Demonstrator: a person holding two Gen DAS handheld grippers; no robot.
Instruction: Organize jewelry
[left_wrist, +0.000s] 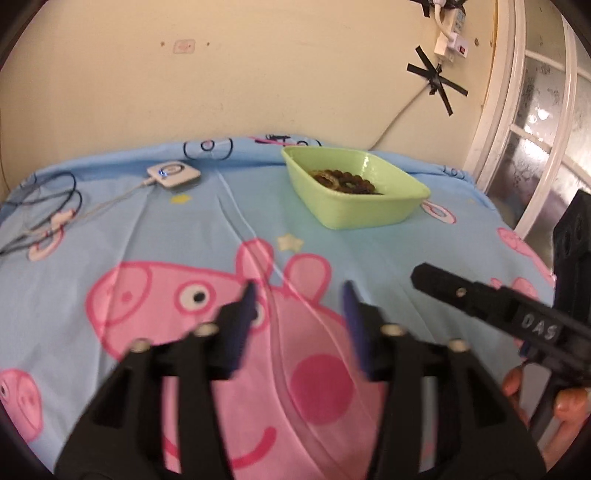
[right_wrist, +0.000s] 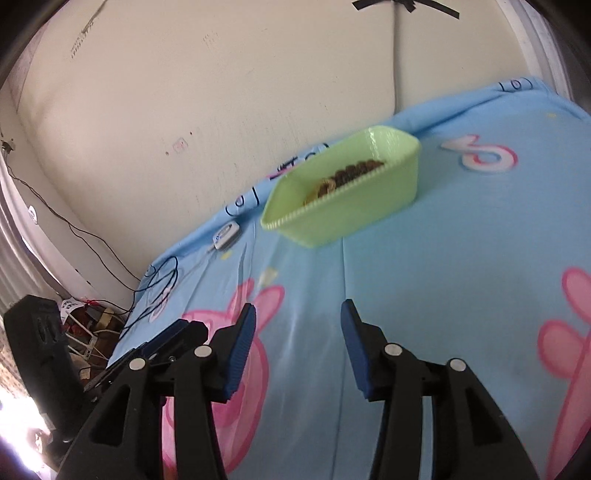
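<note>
The sheet (left_wrist: 192, 221) is light blue, printed with large pink cartoon pigs, small pale yellow stars and dark-outlined circles. At 12 o'clock on it the tub (left_wrist: 354, 210) is pale green; the beads (left_wrist: 347, 181) inside are dark brown, with a golden-brown ring among them. At 10 o'clock the small pad (left_wrist: 173, 175) is white with a blue light. The left gripper (left_wrist: 299, 306) is black with dark blue pads, as is the right gripper (right_wrist: 297, 325). The wall (left_wrist: 258, 74) is cream, crossed with black tape (left_wrist: 436, 81).

Beads (left_wrist: 345, 181) in tub (left_wrist: 369, 214) on bedsheet (left_wrist: 184, 229) (wall behind); charger (left_wrist: 173, 174) left.
</note>
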